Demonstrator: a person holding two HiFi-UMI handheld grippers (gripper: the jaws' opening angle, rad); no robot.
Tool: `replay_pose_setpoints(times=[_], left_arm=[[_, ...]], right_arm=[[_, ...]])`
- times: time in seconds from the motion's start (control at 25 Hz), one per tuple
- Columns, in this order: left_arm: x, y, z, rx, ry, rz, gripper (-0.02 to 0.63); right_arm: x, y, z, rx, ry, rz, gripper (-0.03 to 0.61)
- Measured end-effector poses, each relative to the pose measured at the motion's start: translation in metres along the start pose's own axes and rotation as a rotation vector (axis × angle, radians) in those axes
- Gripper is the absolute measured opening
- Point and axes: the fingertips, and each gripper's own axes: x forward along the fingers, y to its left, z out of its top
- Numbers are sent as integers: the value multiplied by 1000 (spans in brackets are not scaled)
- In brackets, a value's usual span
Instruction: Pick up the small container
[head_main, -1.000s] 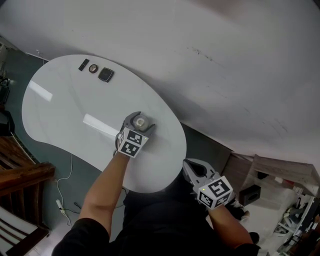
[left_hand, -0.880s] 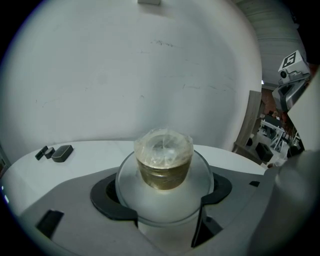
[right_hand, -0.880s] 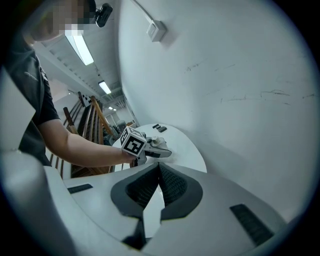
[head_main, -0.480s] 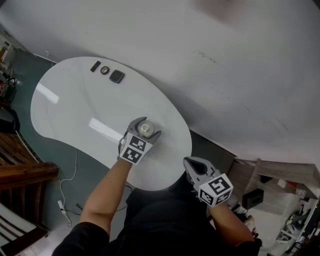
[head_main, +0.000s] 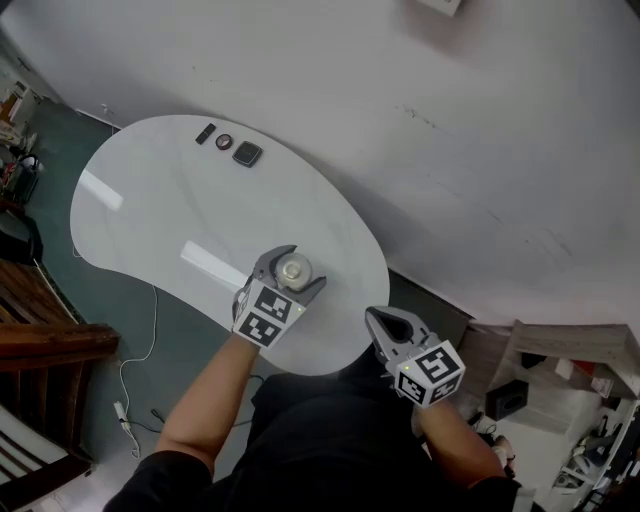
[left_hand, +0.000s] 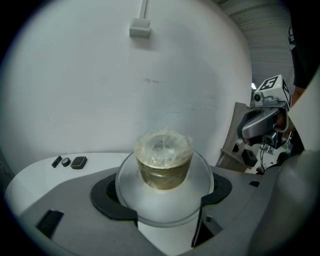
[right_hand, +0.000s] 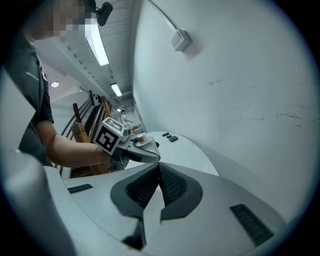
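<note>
The small container (head_main: 293, 268) is a squat clear jar with a film-covered top on a wide clear round base (left_hand: 164, 160). My left gripper (head_main: 300, 267) is shut on that base, one dark pad on each side (left_hand: 164, 199), and holds it over the near part of the white oval table (head_main: 170, 200). The jar stands upright between the jaws. My right gripper (head_main: 384, 324) hangs beyond the table's near right edge, jaws shut together (right_hand: 159, 167) with nothing in them. It also shows in the left gripper view as the right gripper (left_hand: 261, 120).
Three small dark items (head_main: 232, 147) lie at the table's far edge by the white wall (head_main: 450, 130). A wooden chair (head_main: 45, 345) and a white cable (head_main: 135, 370) are on the floor at left. Boxes and clutter (head_main: 560, 360) stand at lower right.
My left gripper has drawn back toward me across the table with the container in it. The right gripper has hardly moved.
</note>
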Motion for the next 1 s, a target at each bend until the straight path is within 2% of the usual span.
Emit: replay_pose_setpoints(times=[0.36, 1.0], left_arm=[[-55, -11, 17, 27, -25, -15, 347], [-134, -43, 30, 31, -76, -26, 347]], right_arm=[[2, 28, 31, -39, -97, 21, -5], [7, 71, 45, -103, -105, 80, -5]])
